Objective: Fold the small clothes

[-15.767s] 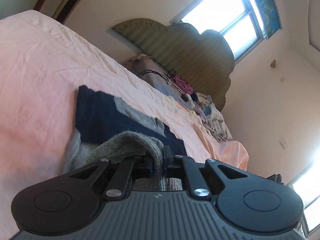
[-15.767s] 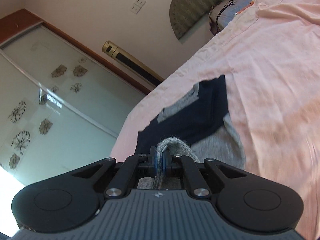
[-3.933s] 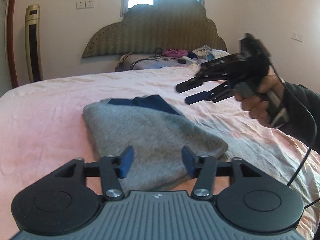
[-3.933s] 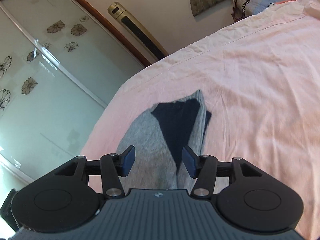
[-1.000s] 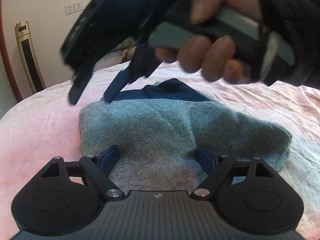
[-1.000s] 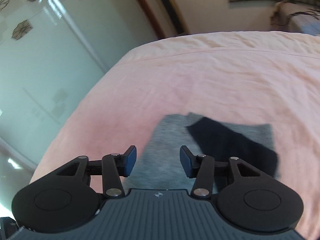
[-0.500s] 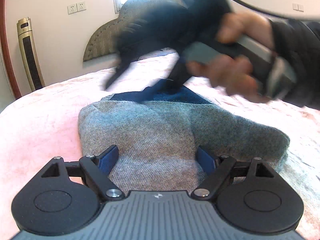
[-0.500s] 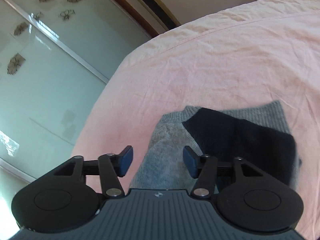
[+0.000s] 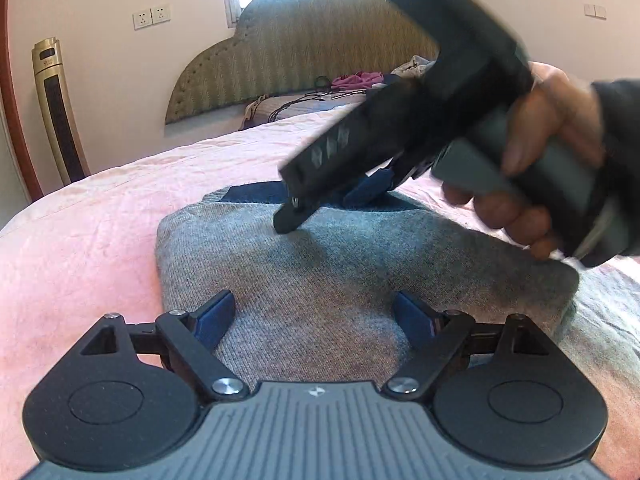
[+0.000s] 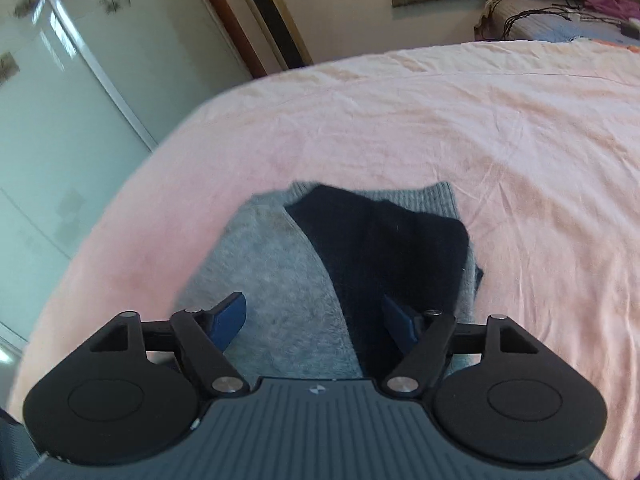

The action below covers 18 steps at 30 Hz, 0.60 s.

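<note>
A folded grey knit garment with a navy blue panel lies on the pink bedsheet. My left gripper is open, its blue pads either side of the garment's near edge. My right gripper is open and low over the garment, straddling the line between grey and navy. In the left wrist view the right gripper reaches in from the right, one finger tip touching the grey fabric near the navy part.
A green padded headboard stands at the far end, with a pile of clothes and cables below it. A tall gold-and-black unit stands by the wall. Frosted glass doors are beside the bed.
The right gripper has come down from above the garment onto its top, and its jaws have spread wider. The left gripper has stayed open at the near edge.
</note>
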{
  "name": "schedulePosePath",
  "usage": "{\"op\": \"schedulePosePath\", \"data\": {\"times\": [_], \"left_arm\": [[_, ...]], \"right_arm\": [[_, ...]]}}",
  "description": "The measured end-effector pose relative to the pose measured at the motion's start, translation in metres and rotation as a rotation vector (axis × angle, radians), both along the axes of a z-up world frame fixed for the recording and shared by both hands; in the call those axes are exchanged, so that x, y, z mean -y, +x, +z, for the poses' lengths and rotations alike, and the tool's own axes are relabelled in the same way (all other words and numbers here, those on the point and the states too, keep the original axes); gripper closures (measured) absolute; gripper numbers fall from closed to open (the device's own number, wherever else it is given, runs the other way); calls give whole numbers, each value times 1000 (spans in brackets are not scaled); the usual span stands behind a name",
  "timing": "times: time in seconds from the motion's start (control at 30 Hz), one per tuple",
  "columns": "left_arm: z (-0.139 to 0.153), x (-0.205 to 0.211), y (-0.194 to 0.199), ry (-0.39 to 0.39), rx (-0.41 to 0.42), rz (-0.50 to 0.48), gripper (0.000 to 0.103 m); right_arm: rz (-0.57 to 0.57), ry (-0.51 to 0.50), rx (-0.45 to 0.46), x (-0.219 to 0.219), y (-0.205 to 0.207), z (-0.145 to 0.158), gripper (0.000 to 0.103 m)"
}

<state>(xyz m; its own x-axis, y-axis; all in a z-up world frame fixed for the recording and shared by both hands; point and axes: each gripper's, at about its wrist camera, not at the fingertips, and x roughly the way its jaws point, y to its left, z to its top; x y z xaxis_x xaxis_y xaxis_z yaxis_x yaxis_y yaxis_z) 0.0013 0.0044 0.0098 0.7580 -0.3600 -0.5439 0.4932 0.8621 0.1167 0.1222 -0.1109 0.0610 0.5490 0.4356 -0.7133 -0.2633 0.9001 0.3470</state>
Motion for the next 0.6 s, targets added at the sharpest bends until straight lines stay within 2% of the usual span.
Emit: {"op": "schedulePosePath", "data": {"times": [0.03,0.07,0.1,0.17,0.2,0.27,0.37,0.47,0.5,0.57,0.6], "left_arm": [[0,0,0,2,1,1,15],[0,1,-1,4,2,2,15],[0,2,-1,5,3,2,15],[0,2,-2,9,5,3,15],[1,2,-2,11,8,5,15],[2,3,-5,14,19,15,15],[2,4,-7,17,23,19,15],[5,4,-9,22,21,19,15],[9,2,-12,18,21,28,15],[21,-12,-22,-36,7,50,15],[27,-27,-27,-101,-23,68,14]], "right_arm": [[8,-60,56,-5,2,-7,29],[17,-83,74,-7,3,-9,27],[16,-97,64,-11,4,-8,24],[30,-166,53,-23,2,-1,24],[23,-170,49,-23,0,2,24],[2,-132,59,-18,-16,13,28],[20,-28,84,-9,-47,26,27],[26,19,0,-2,-54,3,22],[31,24,40,1,-56,-1,22],[-3,61,21,8,-62,9,26],[-24,99,10,15,-66,18,27]]}}
